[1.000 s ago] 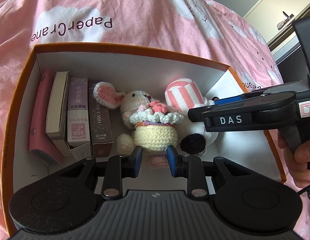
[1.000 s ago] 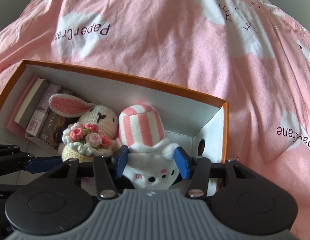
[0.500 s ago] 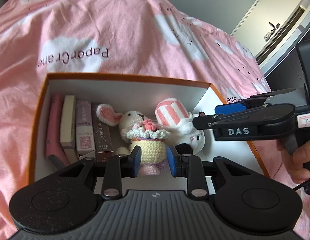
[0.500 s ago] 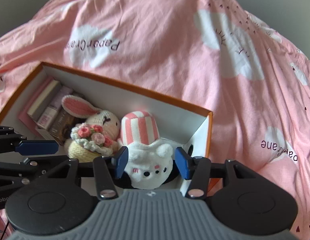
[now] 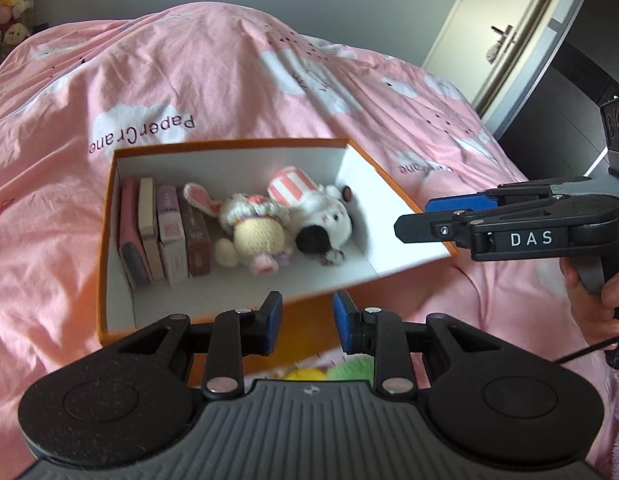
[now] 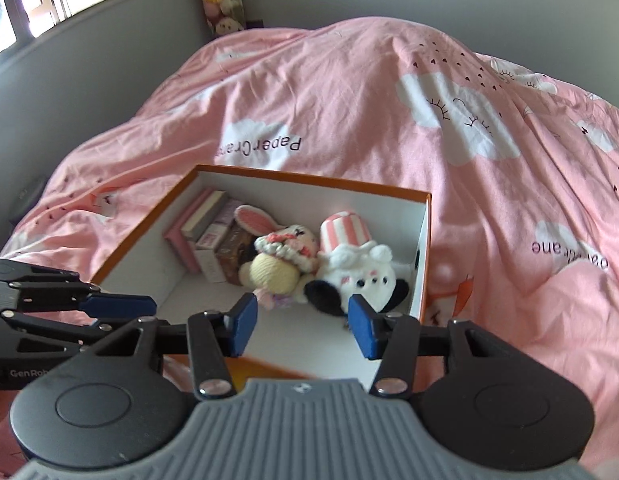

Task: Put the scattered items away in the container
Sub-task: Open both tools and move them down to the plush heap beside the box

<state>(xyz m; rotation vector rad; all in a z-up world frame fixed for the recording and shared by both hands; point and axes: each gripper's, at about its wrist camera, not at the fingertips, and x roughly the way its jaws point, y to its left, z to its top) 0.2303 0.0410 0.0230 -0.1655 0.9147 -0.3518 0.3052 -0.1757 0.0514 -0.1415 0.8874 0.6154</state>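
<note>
"PaperCrane" is printed on the pink duvet [image 5: 213, 64] beyond both grippers, and "DAS" marks the right gripper [image 6: 301, 326], "GenRob" the left gripper [image 5: 307, 322]. Ahead of and below the jaws lies the orange cardboard box [image 6: 309, 178], holding upright books [image 5: 165, 232], a crocheted bunny [image 5: 249, 232] and a white plush with a striped hat [image 6: 357, 264]. Both pairs of jaws stand apart and empty, the left narrower, the right wider. A door [image 5: 505, 28] stands far right.
</note>
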